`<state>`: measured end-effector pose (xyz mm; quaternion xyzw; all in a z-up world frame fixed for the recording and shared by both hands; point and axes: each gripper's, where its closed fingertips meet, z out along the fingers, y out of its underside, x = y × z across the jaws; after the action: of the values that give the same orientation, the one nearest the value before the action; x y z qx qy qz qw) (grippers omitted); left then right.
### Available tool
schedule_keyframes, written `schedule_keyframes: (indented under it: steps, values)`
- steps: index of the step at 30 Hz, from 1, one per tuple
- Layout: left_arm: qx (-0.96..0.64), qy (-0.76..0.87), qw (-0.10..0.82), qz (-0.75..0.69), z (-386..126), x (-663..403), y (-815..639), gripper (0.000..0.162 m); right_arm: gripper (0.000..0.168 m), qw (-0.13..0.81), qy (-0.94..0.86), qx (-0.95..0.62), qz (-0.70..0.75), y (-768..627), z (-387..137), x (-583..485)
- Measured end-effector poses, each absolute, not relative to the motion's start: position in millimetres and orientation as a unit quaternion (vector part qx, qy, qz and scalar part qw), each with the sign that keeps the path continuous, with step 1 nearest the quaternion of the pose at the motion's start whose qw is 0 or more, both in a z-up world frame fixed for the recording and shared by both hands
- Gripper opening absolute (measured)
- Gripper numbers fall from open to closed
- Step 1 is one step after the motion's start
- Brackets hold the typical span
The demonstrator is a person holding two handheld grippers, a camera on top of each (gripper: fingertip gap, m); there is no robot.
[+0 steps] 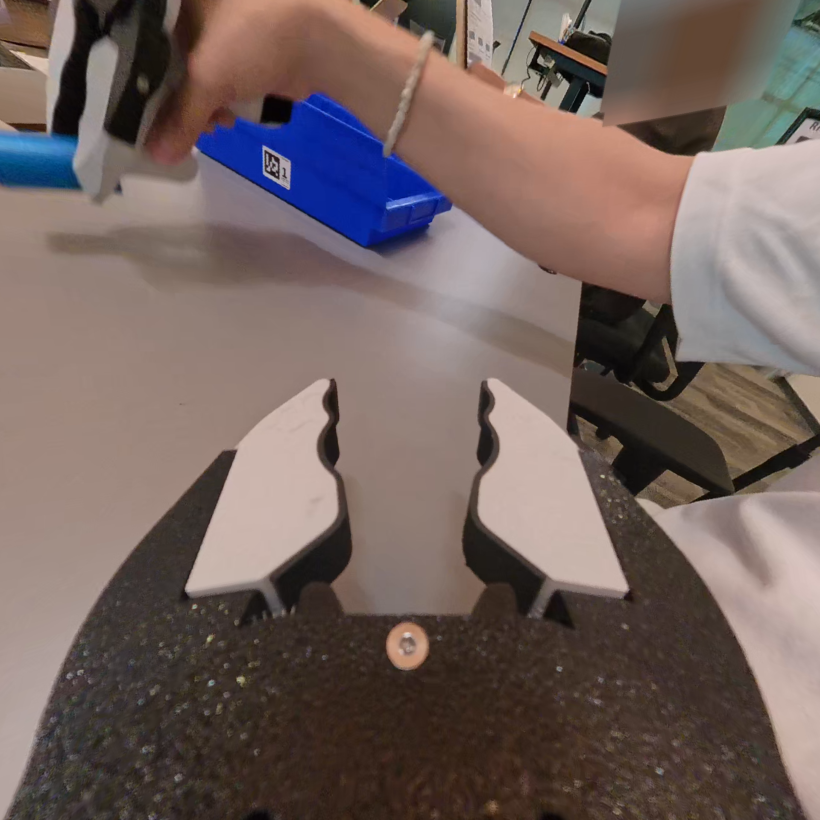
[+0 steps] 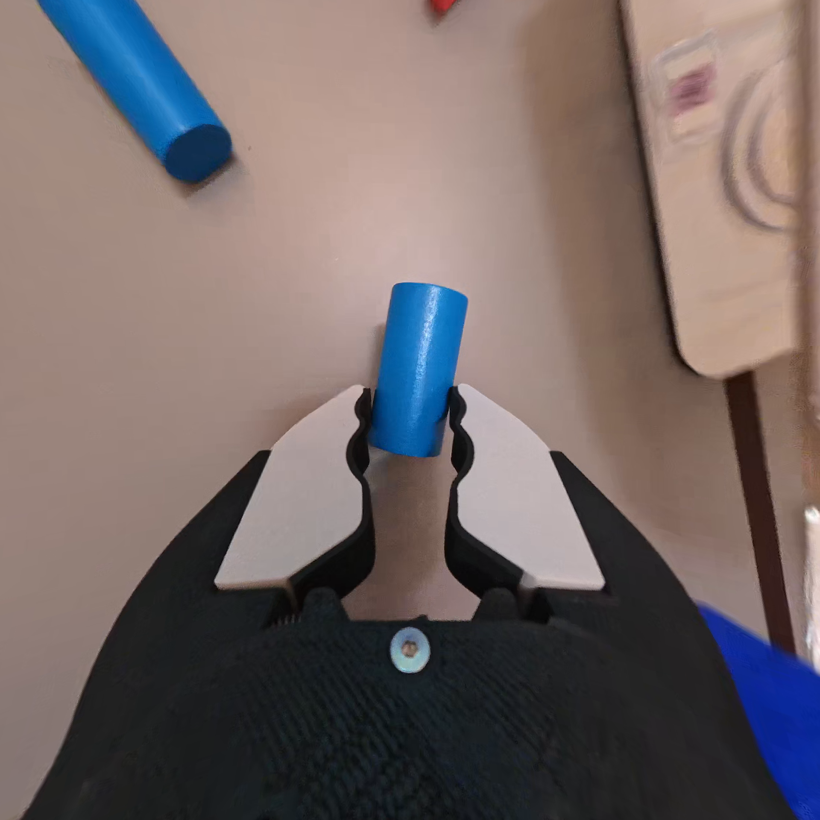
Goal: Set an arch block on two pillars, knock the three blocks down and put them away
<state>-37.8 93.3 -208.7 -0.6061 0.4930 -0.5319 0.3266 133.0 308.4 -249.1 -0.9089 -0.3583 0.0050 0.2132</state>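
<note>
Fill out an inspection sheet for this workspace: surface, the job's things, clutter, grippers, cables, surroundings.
Surface: grey table, mostly bare.
Job's things: short blue cylinder in the right gripper; long blue cylinder lying on the table; blue bin with a tag on its side.
Clutter: red thing at the frame edge, kind unclear.
Grippers: left gripper open, empty, over bare table; right gripper shut on the short cylinder.
Cables: nothing seen on the table.
Surroundings: black chair, wooden board at the table edge, desk far behind.
</note>
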Motion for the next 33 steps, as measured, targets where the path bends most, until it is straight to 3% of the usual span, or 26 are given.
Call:
schedule_keyframes:
  steps: [5, 7, 15, 27, 33]
  values:
    - [-0.604, 0.507, 0.323, -0.523, -211.2, -40.6, 86.5, 0.060, 0.035, 0.323, -0.204, -0.923, 0.053, 275.3, -141.4, 185.3]
    - [-0.603, 0.505, 0.326, -0.524, -208.6, -41.2, 86.5, 0.060, 0.034, 0.336, -0.140, -0.931, 0.016, 254.5, -122.0, 237.5]
    - [-0.592, 0.503, 0.331, -0.536, -197.9, -43.1, 79.9, 0.060, 0.035, 0.175, 0.102, -0.977, -0.061, 118.6, -208.9, 401.5]
    - [-0.584, 0.514, 0.334, -0.532, -181.7, -31.7, 81.6, 0.060, 0.035, 0.070, 0.121, -0.988, -0.072, 68.3, -265.9, 409.1]
    - [-0.586, 0.518, 0.342, -0.521, -176.4, -30.8, 88.0, 0.060, 0.036, 0.080, 0.115, -0.987, -0.076, 70.7, -262.4, 407.5]
